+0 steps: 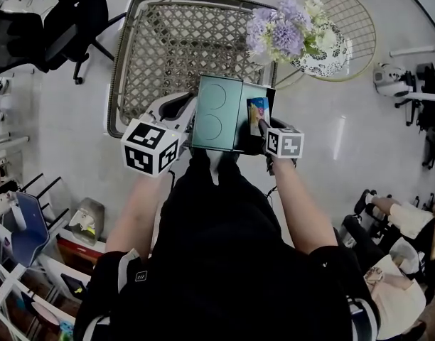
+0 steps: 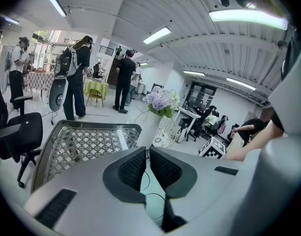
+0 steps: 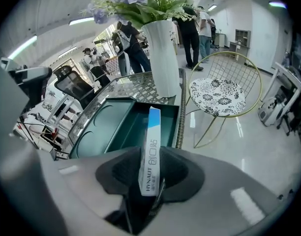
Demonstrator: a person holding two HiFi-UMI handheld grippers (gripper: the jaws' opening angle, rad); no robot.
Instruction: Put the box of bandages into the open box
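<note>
A teal box (image 1: pixel 270 95) stands open on the wicker table's near edge, its lid (image 1: pixel 217 112) swung out to the left. My left gripper (image 1: pixel 190 114) is at the lid's left edge, and its jaws are closed on the thin lid (image 2: pixel 151 200). The box of bandages (image 1: pixel 257 114), blue and white, stands on end over the open compartment (image 3: pixel 165 116). It sits between the jaws of my right gripper (image 3: pixel 151 175), which points steeply down. The pads stand slightly apart from the bandage box (image 3: pixel 150 146), so that gripper is open.
The wicker table (image 1: pixel 168 48) stretches away behind the box. A white vase of purple flowers (image 1: pixel 288 30) stands at its far right corner, close to the box. A wire chair (image 1: pixel 352 20) is to the right and a black office chair (image 1: pixel 68 20) to the left. People stand further back (image 2: pixel 74 77).
</note>
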